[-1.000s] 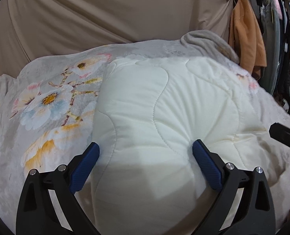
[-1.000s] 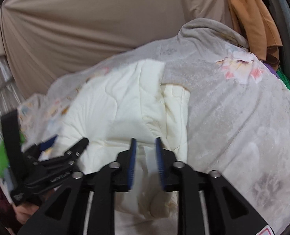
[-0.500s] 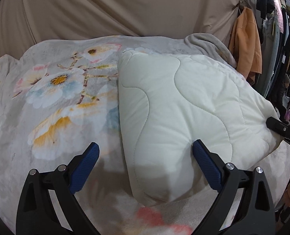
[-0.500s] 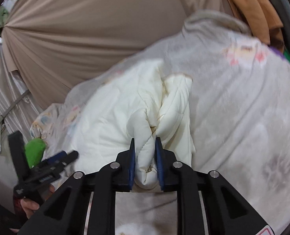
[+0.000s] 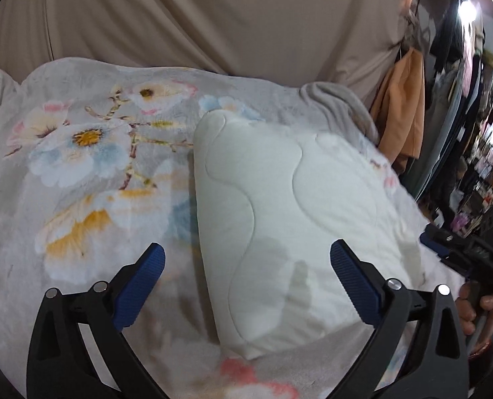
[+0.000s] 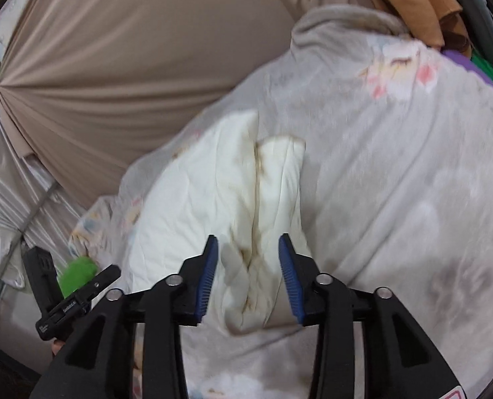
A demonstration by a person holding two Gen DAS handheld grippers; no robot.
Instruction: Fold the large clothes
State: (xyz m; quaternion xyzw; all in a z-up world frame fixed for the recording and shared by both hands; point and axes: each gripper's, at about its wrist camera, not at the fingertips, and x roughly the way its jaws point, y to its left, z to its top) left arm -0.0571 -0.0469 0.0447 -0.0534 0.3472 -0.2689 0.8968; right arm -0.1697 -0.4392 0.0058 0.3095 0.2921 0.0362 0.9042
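Note:
A cream quilted garment (image 5: 293,219) lies folded into a thick pad on the grey floral blanket (image 5: 80,173). My left gripper (image 5: 246,276) is open wide and empty, its fingers above the pad's near left edge. In the right wrist view the pad (image 6: 220,199) shows its layered folded edge. My right gripper (image 6: 248,266) is open, one finger on each side of that edge, gripping nothing. The right gripper also shows in the left wrist view (image 5: 459,256), at the pad's right side.
A beige curtain (image 5: 213,16) hangs behind the bed. An orange garment (image 5: 403,106) hangs at the right, with racks of clothes beyond. The left gripper (image 6: 70,302) shows at the lower left of the right wrist view, next to something green (image 6: 78,274).
My right gripper was shut on the pad's folded edge and has opened and let it go. My left gripper has pulled back, still open. The pad has settled flat on the blanket.

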